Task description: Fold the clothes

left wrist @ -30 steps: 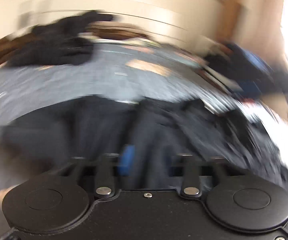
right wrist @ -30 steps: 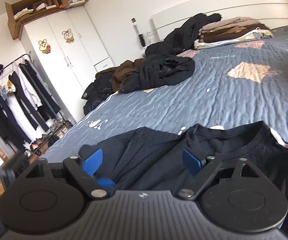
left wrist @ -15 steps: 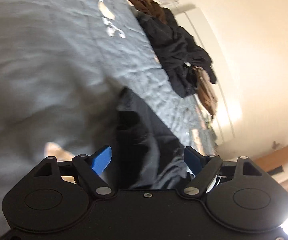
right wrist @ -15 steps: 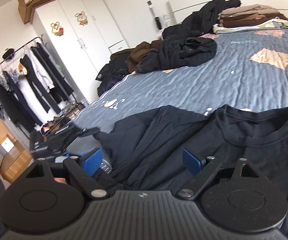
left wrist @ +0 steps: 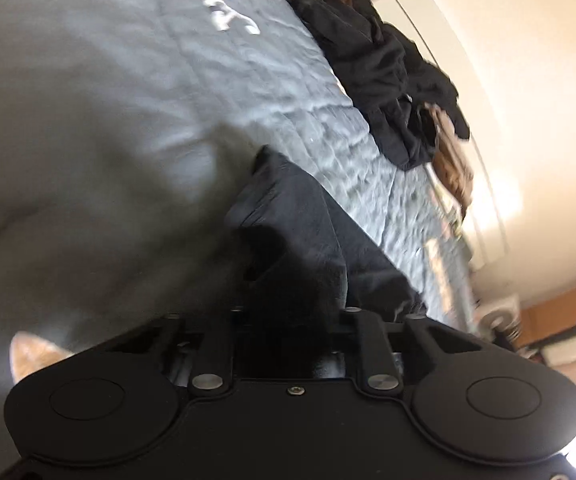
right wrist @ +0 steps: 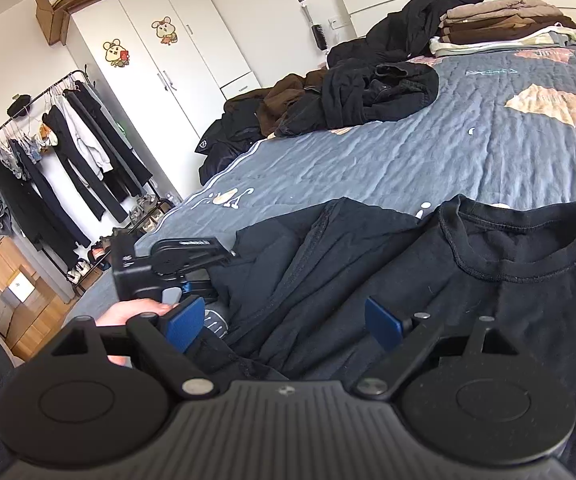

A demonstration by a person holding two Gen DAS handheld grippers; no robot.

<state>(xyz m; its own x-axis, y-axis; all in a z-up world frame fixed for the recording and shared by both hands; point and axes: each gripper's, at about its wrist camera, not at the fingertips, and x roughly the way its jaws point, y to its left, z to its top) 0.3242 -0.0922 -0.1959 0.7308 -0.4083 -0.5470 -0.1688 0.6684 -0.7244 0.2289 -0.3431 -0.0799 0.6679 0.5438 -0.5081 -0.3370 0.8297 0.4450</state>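
Right wrist view looks over a black T-shirt [right wrist: 468,280] that lies spread on the blue quilted bed [right wrist: 428,160], its collar toward the headboard. The right gripper [right wrist: 284,322] hangs over the shirt with its jaws spread wide and nothing pinched. At the shirt's left edge, the left gripper [right wrist: 212,284], held by a hand [right wrist: 128,312], has just been closing its jaws; they now pinch the sleeve [left wrist: 288,216]. Unfolded dark clothes [right wrist: 368,96] lie farther up the bed.
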